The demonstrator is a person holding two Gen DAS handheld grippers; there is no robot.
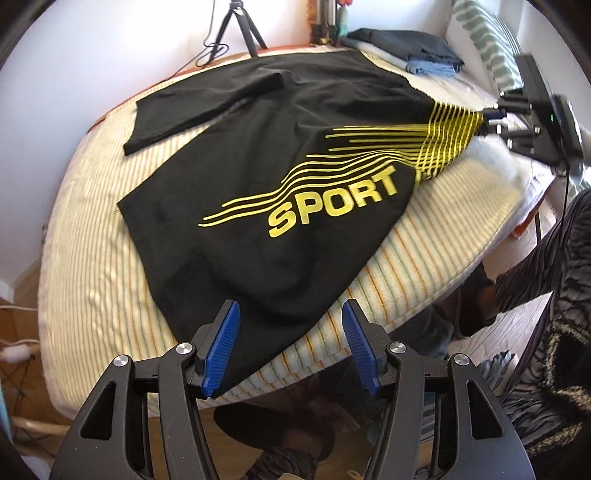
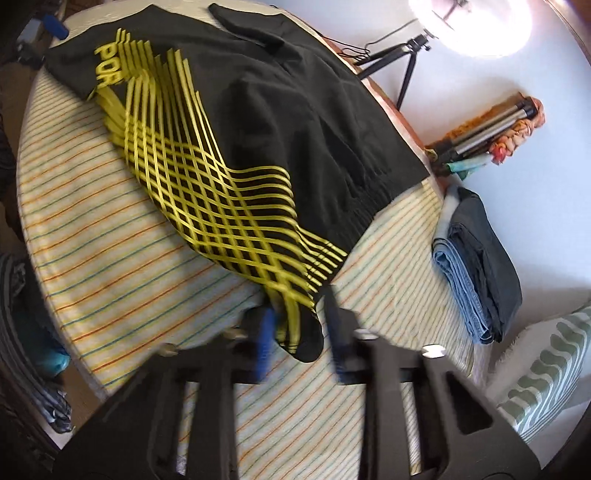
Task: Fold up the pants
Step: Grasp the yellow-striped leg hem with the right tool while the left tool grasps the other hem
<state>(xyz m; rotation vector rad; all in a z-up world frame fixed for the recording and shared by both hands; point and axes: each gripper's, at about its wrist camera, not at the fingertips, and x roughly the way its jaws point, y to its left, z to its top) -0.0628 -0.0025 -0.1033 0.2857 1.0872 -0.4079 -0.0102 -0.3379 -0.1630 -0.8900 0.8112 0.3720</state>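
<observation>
Black pants (image 1: 266, 155) with yellow stripes and a yellow "SPORT" print lie spread on the striped bed (image 1: 92, 258). My left gripper (image 1: 291, 347) is open at the near bed edge, its jaws on either side of the pants' near corner. In the right wrist view the pants (image 2: 258, 129) run away from me, and my right gripper (image 2: 299, 343) is open with a striped black corner of the pants lying between its jaws. That view is blurred. The right gripper also shows in the left wrist view (image 1: 487, 118) at the striped end of the pants.
A stack of folded clothes (image 2: 476, 266), blue jeans under dark cloth, lies on the bed by the wall. A green patterned pillow (image 2: 546, 373) is beside it. A tripod (image 1: 240, 26) stands at the wall. The person's patterned sleeve (image 1: 546, 258) is at the right.
</observation>
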